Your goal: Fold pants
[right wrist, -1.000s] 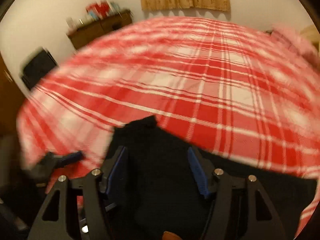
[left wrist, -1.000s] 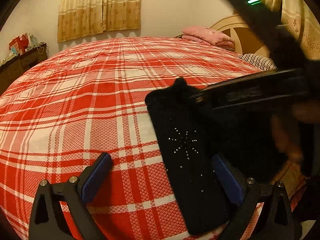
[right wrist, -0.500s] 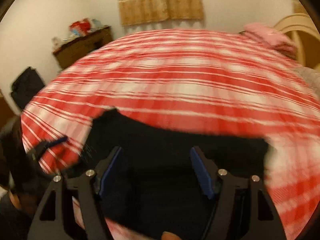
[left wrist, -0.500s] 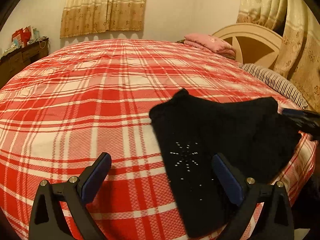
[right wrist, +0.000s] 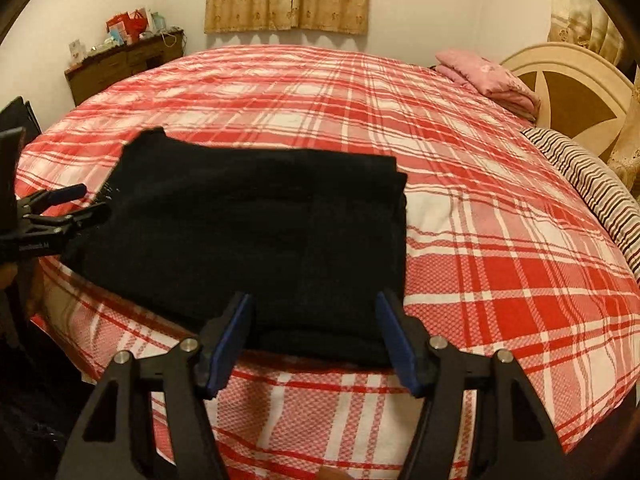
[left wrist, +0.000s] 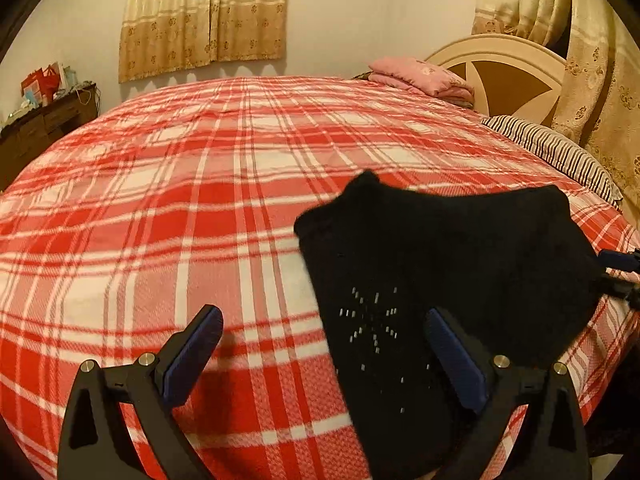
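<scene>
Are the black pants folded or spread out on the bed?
Folded: the pants lie as a compact stack on the bed, with layered edges showing at the near side.

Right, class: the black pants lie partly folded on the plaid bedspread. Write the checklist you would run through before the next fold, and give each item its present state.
1. Black pants resting on the plaid bedspread, none hanging over the edge: ok.
2. Edges lined up: not ok; one far corner pokes out as a peak.
3. Left gripper free: ok; jaws wide apart, gripping nothing.
4. Right gripper ready: ok; jaws apart and closing, the pants' near edge between them, not pinched.
5. Room to fold away from the edge: ok; the pink folded blanket and striped pillow lie well clear.
6. Lower layers smooth: cannot tell; hidden.
</scene>
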`<state>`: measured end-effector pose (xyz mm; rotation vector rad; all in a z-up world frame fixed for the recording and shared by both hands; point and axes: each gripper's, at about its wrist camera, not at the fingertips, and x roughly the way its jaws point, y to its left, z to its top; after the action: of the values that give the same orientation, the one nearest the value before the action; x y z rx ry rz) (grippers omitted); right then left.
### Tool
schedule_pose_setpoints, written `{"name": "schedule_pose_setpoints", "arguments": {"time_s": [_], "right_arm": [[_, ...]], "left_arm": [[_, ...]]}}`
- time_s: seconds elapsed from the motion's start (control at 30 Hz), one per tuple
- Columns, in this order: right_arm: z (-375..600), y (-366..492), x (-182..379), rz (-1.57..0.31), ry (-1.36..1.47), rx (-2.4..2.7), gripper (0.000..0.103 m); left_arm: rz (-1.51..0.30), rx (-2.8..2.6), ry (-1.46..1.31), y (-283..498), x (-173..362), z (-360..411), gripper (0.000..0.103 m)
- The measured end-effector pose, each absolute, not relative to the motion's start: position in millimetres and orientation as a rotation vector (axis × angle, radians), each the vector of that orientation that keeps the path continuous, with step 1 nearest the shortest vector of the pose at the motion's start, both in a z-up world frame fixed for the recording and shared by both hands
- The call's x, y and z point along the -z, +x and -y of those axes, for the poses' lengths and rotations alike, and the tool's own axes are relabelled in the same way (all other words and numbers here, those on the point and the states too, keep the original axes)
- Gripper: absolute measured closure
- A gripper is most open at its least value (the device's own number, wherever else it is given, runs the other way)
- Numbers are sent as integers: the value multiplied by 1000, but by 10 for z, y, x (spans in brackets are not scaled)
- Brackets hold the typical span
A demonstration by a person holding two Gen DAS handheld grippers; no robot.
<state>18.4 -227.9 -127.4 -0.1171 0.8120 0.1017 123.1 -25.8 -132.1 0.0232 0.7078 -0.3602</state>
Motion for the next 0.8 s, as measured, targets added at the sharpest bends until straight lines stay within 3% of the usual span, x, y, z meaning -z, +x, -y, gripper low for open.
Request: {"name": "schedule_pose_setpoints", "arguments": {"time_s": [0.23,0.53,0.8], "right_arm": [[2735,304,1126,-774,131,-121,35],[3015,640,1403,-845,338,-168,35],[2973,719,1422,-822,357,-191,32]], "left_arm": [[-737,388,23,1390,1363,361,1],[-743,399,15,1459,1404,430,1],[-720,393,-6,1477,1413,495,1]]}}
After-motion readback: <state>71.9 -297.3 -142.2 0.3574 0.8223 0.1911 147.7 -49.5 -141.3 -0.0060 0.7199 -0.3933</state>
